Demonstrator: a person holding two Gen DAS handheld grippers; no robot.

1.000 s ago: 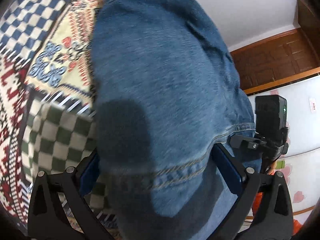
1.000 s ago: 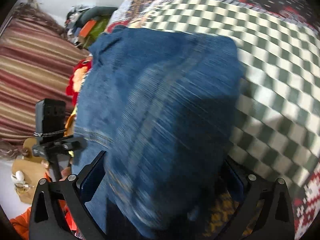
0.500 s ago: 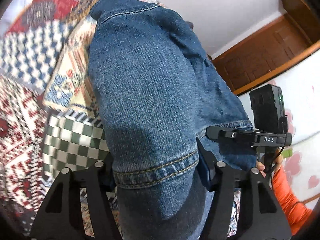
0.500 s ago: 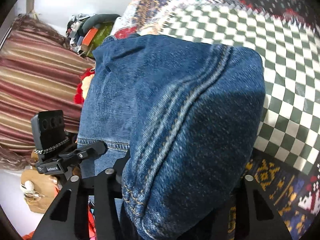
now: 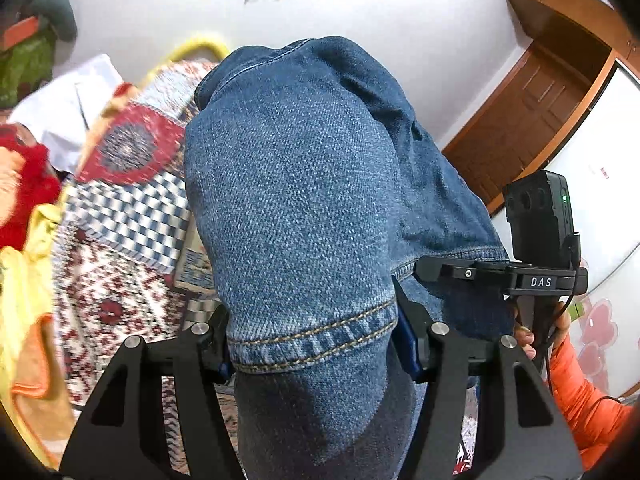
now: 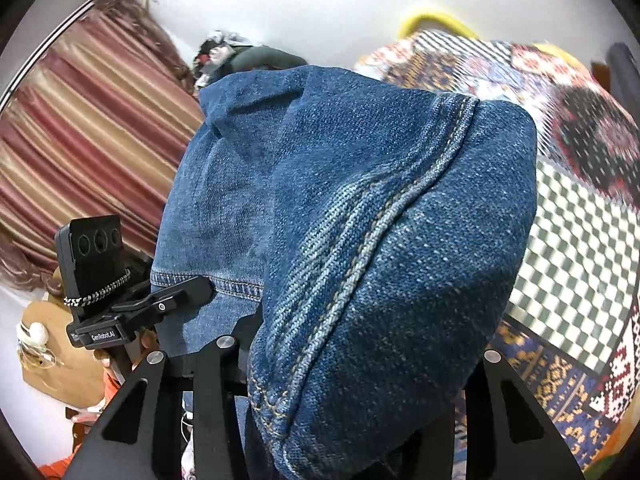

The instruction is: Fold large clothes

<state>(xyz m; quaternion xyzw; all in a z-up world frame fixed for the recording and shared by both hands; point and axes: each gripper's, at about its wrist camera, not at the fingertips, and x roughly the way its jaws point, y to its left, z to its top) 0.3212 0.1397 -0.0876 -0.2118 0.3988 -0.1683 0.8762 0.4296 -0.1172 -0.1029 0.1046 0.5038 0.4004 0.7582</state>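
Observation:
Blue denim jeans [image 5: 296, 200] fill both views, lifted above the patterned bedspread [image 5: 120, 240]. My left gripper [image 5: 312, 344] is shut on a stitched hem of the jeans, and the cloth drapes over its fingers. My right gripper [image 6: 360, 360] is shut on a seamed edge of the same jeans [image 6: 380, 220]; its fingertips are hidden under the cloth. Each gripper shows in the other's view: the right one in the left wrist view [image 5: 536, 276], the left one in the right wrist view [image 6: 104, 292].
The bed carries a patchwork cover with green checks [image 6: 572, 248]. A striped curtain [image 6: 80, 140] hangs at left. A wooden door [image 5: 520, 120] and a white wall [image 5: 360, 8] stand behind. Red and yellow clothes [image 5: 24, 208] lie at the left.
Both grippers have risen and tilted up with the jeans. The jaws have closed in on the denim. More wall and less bedspread shows now.

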